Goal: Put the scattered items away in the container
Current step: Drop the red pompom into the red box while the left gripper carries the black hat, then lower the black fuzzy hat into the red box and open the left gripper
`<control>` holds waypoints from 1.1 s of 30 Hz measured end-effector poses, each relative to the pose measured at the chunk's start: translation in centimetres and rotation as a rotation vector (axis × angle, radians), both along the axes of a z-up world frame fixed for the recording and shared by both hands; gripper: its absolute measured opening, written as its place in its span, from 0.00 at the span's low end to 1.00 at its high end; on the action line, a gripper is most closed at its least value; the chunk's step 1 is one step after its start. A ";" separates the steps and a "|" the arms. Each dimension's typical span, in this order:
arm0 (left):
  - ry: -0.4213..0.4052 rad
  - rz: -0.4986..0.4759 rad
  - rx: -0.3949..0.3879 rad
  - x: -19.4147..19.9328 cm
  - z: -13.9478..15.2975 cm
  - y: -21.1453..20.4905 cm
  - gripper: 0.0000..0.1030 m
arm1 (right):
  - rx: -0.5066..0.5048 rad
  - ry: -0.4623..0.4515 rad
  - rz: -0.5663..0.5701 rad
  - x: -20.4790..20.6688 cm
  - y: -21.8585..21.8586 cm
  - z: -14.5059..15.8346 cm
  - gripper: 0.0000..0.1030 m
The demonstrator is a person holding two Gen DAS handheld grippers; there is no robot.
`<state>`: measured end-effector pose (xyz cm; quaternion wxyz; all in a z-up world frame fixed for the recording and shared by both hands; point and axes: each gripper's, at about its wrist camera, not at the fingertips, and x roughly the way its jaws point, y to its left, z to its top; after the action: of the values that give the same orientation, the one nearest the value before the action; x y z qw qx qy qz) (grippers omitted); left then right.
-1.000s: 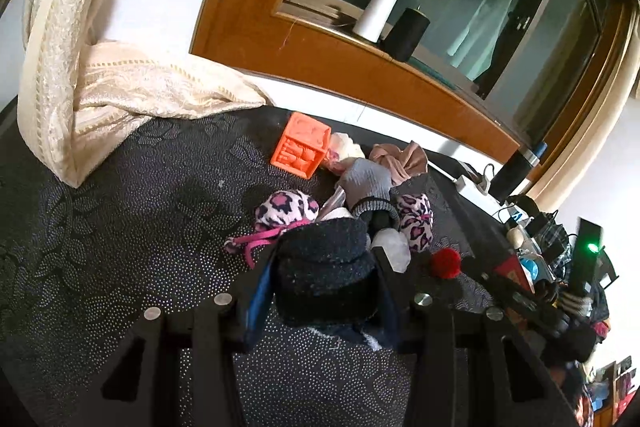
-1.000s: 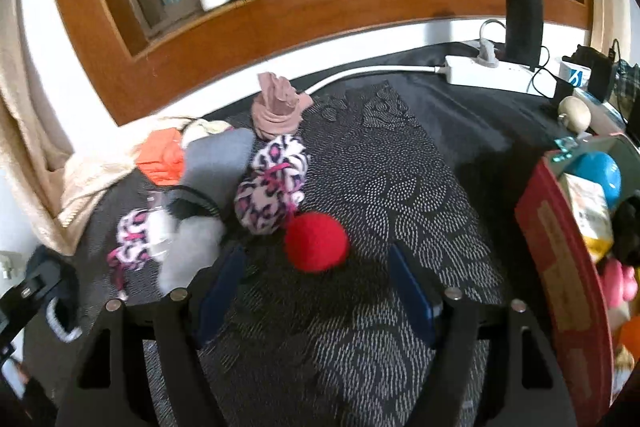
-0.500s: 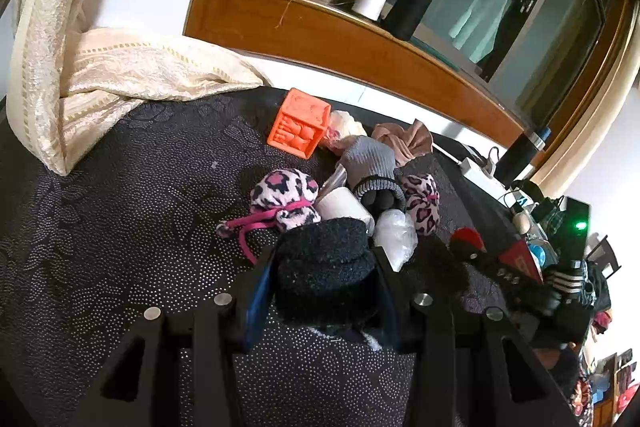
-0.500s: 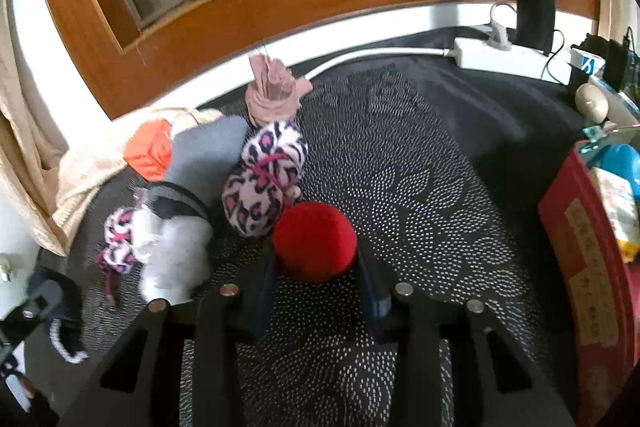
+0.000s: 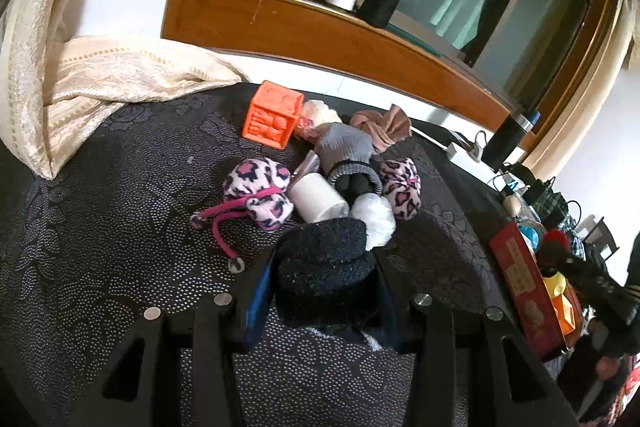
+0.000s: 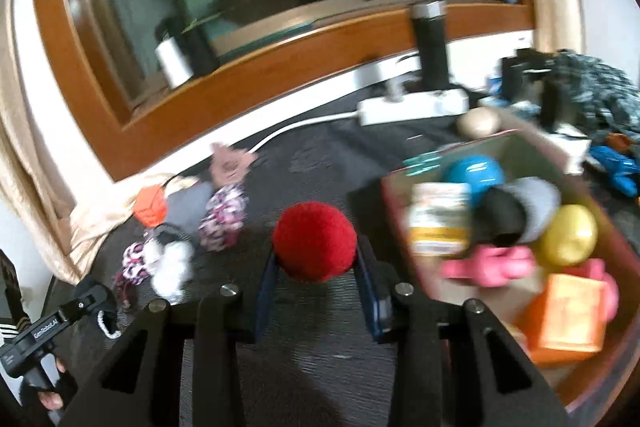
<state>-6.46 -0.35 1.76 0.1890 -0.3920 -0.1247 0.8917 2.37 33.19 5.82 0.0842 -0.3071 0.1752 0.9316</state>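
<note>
**Inspector:** State of the two tools?

**Assistant:** The right gripper [image 6: 316, 263] is nearly closed, its pads clamped on both sides of the red pompom [image 6: 315, 241]. The pompom is held up off the dark cloth [image 6: 312, 155], left of the red box [image 6: 404, 223], which fits a carry toward that container. The left gripper [image 5: 322, 283] is likewise narrowed onto a black sock bundle [image 5: 326, 259], near the front of the loose pile.

**Inspector:** Why is the pile where it is?

**Assistant:** It sits on the cloth well left of the box: an orange block [image 5: 274, 121], two leopard-print bundles [image 5: 260, 193], a grey sock [image 5: 346, 149], a white roll [image 5: 318, 197]. My judgement is that these remain to be collected.

**Inspector:** What can't be confirmed?

**Assistant:** The right view is smeared, so the box contents read only as coloured shapes: a blue ball [image 6: 474, 175], a yellow one [image 6: 570, 235]. The box's near-right corner is cut off. From the left view, the pompom [image 5: 554, 237] is just visible by the box, and the sock's underside is hidden by the jaws.
</note>
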 end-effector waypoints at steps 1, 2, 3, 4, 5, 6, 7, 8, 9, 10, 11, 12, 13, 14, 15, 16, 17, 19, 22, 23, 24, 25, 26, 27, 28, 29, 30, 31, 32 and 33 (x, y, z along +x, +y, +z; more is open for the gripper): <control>0.002 -0.004 -0.002 0.1 0.0 0.2 0.46 | 0.005 0.004 -0.015 0.5 0.6 0.3 0.39; 0.003 -0.008 -0.004 0.2 0.0 0.4 0.46 | 0.014 0.006 -0.034 1.2 1.5 0.5 0.39; 0.004 -0.015 -0.007 0.3 0.0 0.6 0.46 | 0.024 0.007 -0.053 1.9 2.3 0.8 0.39; 0.004 -0.020 -0.009 0.4 0.0 0.9 0.46 | 0.031 0.003 -0.073 2.4 3.1 0.9 0.39; 0.005 -0.025 -0.012 0.5 0.1 1.1 0.46 | 0.039 -0.002 -0.092 3.0 3.9 1.0 0.39; 0.005 -0.030 -0.012 0.6 0.1 1.2 0.46 | 0.038 -0.007 -0.107 3.3 4.6 1.0 0.39; 0.006 -0.035 -0.013 0.8 0.1 1.5 0.46 | 0.037 -0.013 -0.123 3.7 5.3 0.9 0.39; 0.007 -0.040 -0.015 0.9 0.2 1.7 0.46 | 0.037 -0.018 -0.138 4.1 6.0 0.9 0.40; 0.009 -0.046 -0.016 1.0 0.2 1.9 0.46 | 0.034 -0.025 -0.145 4.3 6.5 0.8 0.40; 0.010 -0.050 -0.019 1.2 0.2 2.2 0.46 | 0.030 -0.032 -0.152 4.4 7.1 0.7 0.40; 0.010 -0.054 -0.022 1.3 0.2 2.5 0.46 | 0.027 -0.039 -0.159 4.6 7.6 0.5 0.41; 0.010 -0.060 -0.025 1.4 0.2 2.7 0.46 | 0.027 -0.049 -0.161 4.5 8.0 0.4 0.41; 0.010 -0.065 -0.028 1.5 0.2 3.0 0.46 | 0.027 -0.059 -0.161 4.4 8.3 0.2 0.41; 0.010 -0.069 -0.030 1.7 0.2 3.2 0.46 | 0.028 -0.070 -0.161 4.2 8.6 0.1 0.42; 0.011 -0.074 -0.033 1.8 0.2 3.4 0.46 | 0.025 -0.076 -0.159 4.2 8.8 0.0 0.44; 0.011 -0.080 -0.036 1.9 0.2 3.6 0.46 | 0.023 -0.082 -0.158 4.2 9.0 -0.1 0.52; 0.010 -0.083 -0.037 2.1 0.2 3.8 0.46 | 0.011 -0.081 -0.161 4.3 9.2 -0.1 0.65; 0.006 -0.086 -0.036 2.2 0.1 4.1 0.46 | -0.011 -0.066 -0.167 4.7 9.6 0.0 0.76; -0.005 -0.091 -0.031 2.3 0.1 4.6 0.46 | -0.022 -0.037 -0.177 5.4 9.9 0.4 0.76; -0.009 -0.093 -0.029 2.3 0.1 4.8 0.46 | -0.024 -0.029 -0.180 5.7 9.9 0.5 0.76; -0.010 -0.097 -0.030 2.3 0.1 5.1 0.46 | -0.028 -0.021 -0.181 5.9 10.0 0.6 0.76; -0.009 -0.102 -0.031 2.4 0.1 5.4 0.46 | -0.032 -0.014 -0.182 6.2 10.1 0.7 0.76; -0.008 -0.109 -0.033 2.5 0.2 5.9 0.46 | -0.039 -0.005 -0.186 6.6 10.2 0.7 0.76; -0.008 -0.116 -0.034 2.5 0.2 6.3 0.46 | -0.046 0.001 -0.187 6.8 10.3 0.7 0.76; -0.007 -0.127 -0.036 2.7 0.3 6.9 0.46 | -0.052 0.008 -0.189 7.0 10.5 0.7 0.76; -0.007 -0.141 -0.039 2.8 0.4 7.6 0.46 | -0.059 0.013 -0.190 7.3 10.6 0.7 0.76; -0.006 -0.154 -0.041 2.9 0.5 8.4 0.46 | -0.066 0.019 -0.191 7.5 10.8 0.7 0.76; -0.005 -0.168 -0.043 3.0 0.6 9.1 0.46 | -0.070 0.025 -0.192 7.8 10.9 0.7 0.76; -0.004 -0.182 -0.046 3.1 0.7 9.8 0.46 | -0.075 0.034 -0.194 8.1 11.1 0.7 0.76; -0.003 -0.196 -0.048 3.2 0.8 10.5 0.46 | -0.080 0.043 -0.197 8.4 11.3 0.8 0.76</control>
<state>-3.27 10.16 2.60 0.2658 -0.4079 -0.0648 0.8711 10.74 44.47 6.60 0.1593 -0.2714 0.2433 0.9175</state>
